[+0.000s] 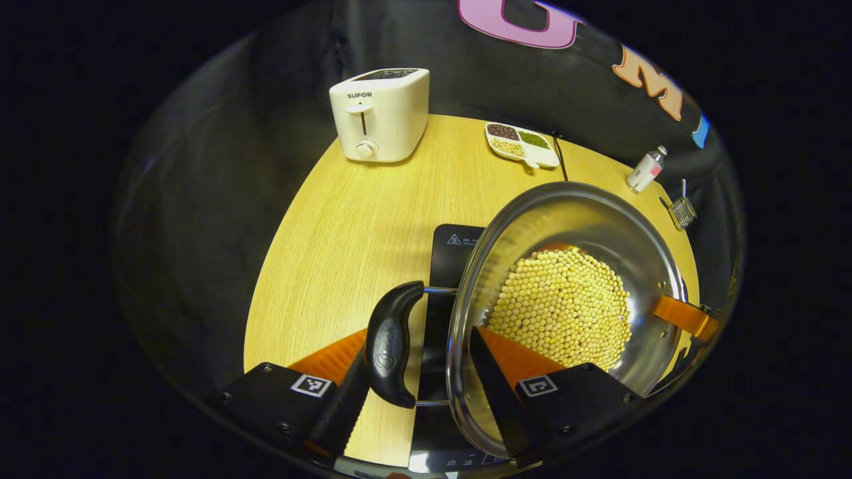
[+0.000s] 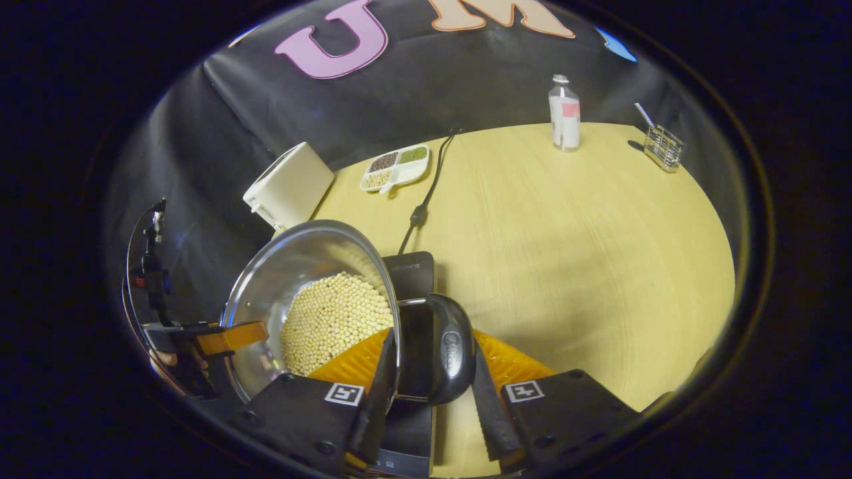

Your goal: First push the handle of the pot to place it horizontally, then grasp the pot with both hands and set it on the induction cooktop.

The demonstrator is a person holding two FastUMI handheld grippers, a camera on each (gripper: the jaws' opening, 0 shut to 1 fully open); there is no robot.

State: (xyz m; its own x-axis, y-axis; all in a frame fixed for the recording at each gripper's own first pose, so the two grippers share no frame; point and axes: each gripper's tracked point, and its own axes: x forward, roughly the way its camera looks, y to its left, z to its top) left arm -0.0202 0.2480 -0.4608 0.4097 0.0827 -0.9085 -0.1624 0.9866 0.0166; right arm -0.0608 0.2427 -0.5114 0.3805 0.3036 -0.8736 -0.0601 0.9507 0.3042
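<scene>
Pot [image 1: 586, 279] of beans over cooktop [image 1: 452, 246] on wooden table [image 1: 346, 219], both tools clamped on its handles.

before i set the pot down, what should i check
1. Left gripper straddles the left handle and rim, one finger inside the pot: ok.
2. Right gripper straddles the right handle and rim the same way: ok.
3. Pot over the induction cooktop: ok.
4. Beans all inside the pot: ok.
5. Pot level: cannot tell.
6. Power cord lies apart from the pot: ok.
</scene>
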